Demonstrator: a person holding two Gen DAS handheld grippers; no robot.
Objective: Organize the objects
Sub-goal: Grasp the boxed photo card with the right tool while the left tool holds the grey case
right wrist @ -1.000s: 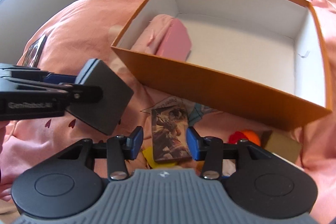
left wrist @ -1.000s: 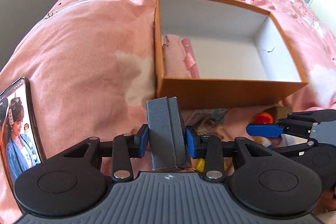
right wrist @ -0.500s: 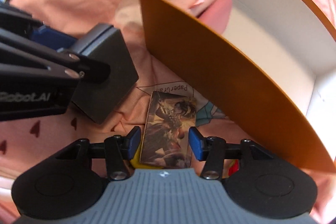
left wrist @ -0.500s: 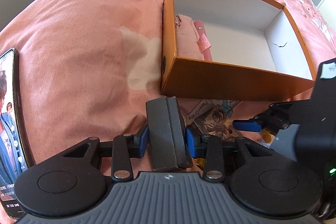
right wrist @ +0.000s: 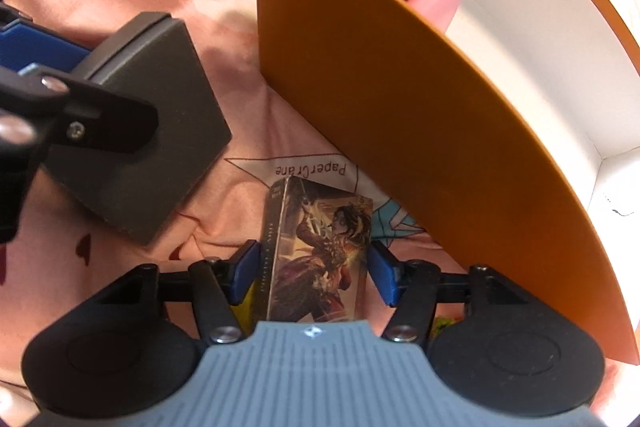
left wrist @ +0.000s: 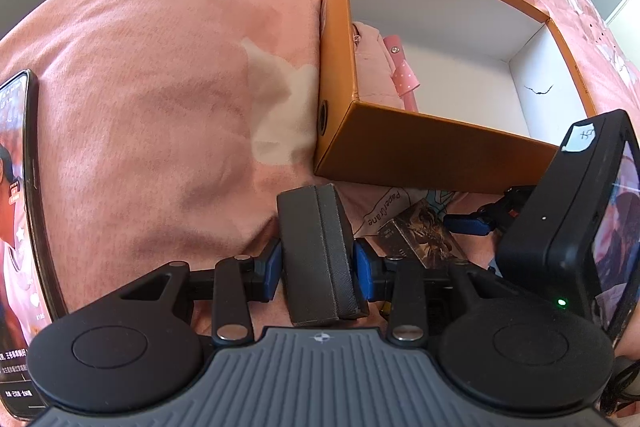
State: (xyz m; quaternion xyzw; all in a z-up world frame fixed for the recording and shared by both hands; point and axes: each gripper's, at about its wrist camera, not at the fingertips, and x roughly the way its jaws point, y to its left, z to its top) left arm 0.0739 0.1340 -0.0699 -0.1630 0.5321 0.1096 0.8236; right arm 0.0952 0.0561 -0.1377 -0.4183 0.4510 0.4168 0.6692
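We see an orange box (left wrist: pixel 432 151) with white inside, our dark grey case (left wrist: pixel 316 255), an illustrated card pack (right wrist: pixel 320 247), pink bedding (left wrist: pixel 160 87) with small hearts.

I get bright daylight in both views, strongest from the upper right. The orange box (left wrist: pixel 432 151) has blown-out white inner walls and throws a soft shadow on the pink duvet (left wrist: pixel 160 87). Heavy fisheye bending and dark vignette at corners. Right wrist view is softer, with the left gripper (right wrist: pixel 36 63) blurred close up.
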